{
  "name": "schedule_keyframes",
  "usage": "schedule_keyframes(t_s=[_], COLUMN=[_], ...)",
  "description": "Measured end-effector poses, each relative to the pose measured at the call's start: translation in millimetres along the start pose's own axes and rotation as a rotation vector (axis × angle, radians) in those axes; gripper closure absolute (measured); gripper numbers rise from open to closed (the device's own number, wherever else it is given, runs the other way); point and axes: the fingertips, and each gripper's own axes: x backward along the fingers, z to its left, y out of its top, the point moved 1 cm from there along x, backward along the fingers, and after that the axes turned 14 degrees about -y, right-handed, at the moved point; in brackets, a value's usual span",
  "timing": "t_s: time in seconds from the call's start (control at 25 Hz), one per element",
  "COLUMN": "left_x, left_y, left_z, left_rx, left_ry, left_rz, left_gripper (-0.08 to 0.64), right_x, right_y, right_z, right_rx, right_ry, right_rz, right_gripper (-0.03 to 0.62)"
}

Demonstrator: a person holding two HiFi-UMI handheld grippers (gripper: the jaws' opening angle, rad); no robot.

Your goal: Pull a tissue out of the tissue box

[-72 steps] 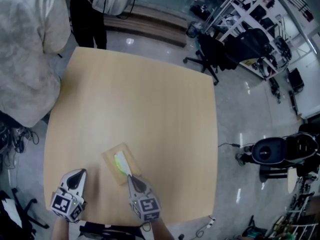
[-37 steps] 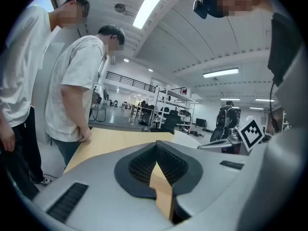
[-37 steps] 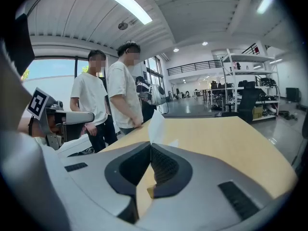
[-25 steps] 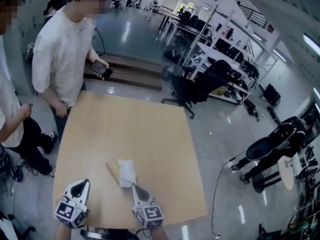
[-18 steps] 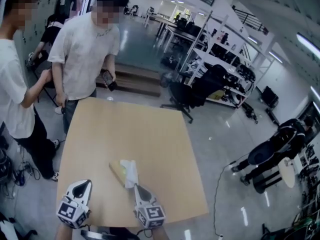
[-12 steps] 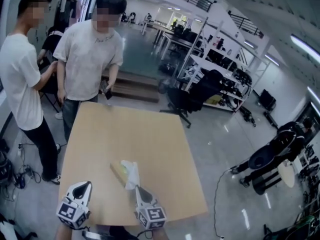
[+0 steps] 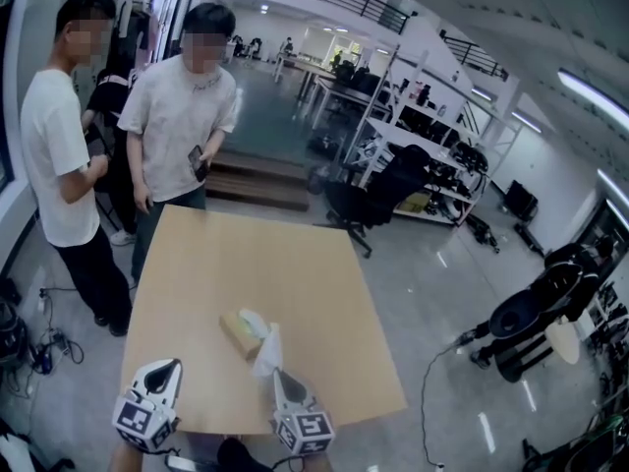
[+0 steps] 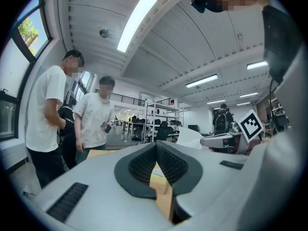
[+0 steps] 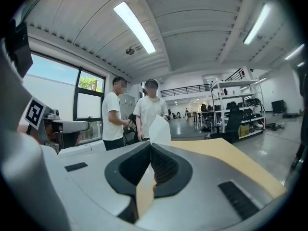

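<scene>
As R gripper (image 7: 279,376) rose, tissue (image 7: 267,351) came away from tissue box (image 7: 235,331).

The tissue (image 7: 267,350) is white and the tissue box (image 7: 236,328) is light brown, like the pale wood tabletop (image 7: 265,254). The left tool (image 7: 168,364) and the right tool (image 7: 279,375) are grey, with black-and-white square marks.

The tissue (image 7: 267,350) seems to cover the tissue box's (image 7: 236,327) near corner; the right gripper (image 7: 278,374) hides the tissue's pinched end.
</scene>
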Motion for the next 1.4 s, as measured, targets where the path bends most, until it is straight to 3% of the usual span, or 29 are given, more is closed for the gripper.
schedule_keyframes(t_s=[0.2,0.4,1.4], left_x=[11.9,27.4,67.3], left_y=[-14.4,-8.5,-8.6], left_z=[-9.5,-21.0,-47.7], left_rx=[0.004,-0.063,-0.048], left_ry=[-0.018,-0.016,-0.054], left_rz=[-0.001,0.008,0.002], left_gripper=[0.552,0.552,0.552], right_x=[16.9,39.4,97.4], right_y=[-3.3,-5.6,-17.0], right_z=[4.2,11.0,36.2], right_rx=[0.001,0.000,0.006], right_ry=[-0.005,-0.015,-0.042], right_rz=[-0.012,-0.018,-0.029], right_gripper=[0.581,0.581,0.581])
